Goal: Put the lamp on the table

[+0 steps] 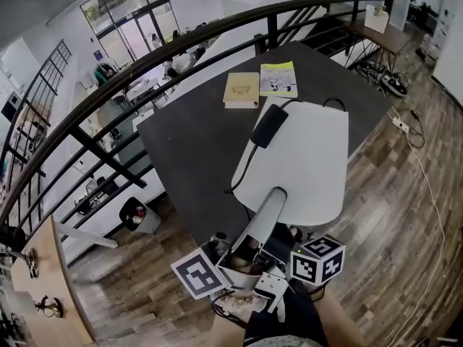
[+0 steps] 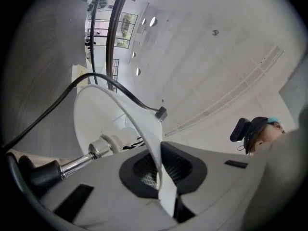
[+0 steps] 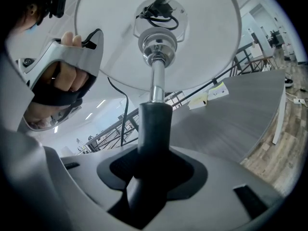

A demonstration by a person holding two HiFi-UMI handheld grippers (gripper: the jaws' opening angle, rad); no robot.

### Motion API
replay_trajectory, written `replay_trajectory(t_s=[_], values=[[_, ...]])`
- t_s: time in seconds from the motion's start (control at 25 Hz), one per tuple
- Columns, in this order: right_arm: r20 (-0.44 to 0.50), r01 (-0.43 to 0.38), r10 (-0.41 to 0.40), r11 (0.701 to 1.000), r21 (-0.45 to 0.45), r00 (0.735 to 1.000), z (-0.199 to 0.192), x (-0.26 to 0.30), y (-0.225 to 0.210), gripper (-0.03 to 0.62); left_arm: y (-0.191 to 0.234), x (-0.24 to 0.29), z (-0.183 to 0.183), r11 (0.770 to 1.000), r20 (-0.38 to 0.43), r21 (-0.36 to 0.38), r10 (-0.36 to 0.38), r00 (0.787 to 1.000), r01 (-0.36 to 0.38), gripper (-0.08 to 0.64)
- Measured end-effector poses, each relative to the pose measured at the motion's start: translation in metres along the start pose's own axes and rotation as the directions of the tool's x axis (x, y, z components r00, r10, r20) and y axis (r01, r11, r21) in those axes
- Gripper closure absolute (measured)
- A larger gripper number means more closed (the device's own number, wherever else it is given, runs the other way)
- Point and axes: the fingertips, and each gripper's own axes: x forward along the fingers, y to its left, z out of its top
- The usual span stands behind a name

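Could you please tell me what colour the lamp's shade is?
The lampshade is plain white, with no pattern. It shows best in the head view.

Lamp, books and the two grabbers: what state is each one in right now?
lamp: held up by both grippers, tilted, not yet on the table.
left gripper: shut on the shade rim.
right gripper: shut on the black stem.
tan book and yellow book: closed, flat on the table.
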Motion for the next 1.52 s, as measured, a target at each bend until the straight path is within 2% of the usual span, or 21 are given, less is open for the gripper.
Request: replay_trajectory(t_s=[1.08,1.52], values=[[-0.102,-0.121,0.120,0.993,-0.008,0.988,0.103,0.075,-0.121,0.411,0.110,0.137,0.075,0.996,0.125,0.040,0.072,0.989,-0.078,0.543],[-0.122,-0.149,0.145,0.989,-0.023,0.982,0.134,0.087,-0.170,0.411,0.143,0.181,0.082,0.994,0.157,0.043,0.090,0.983,-0.098,0.543]])
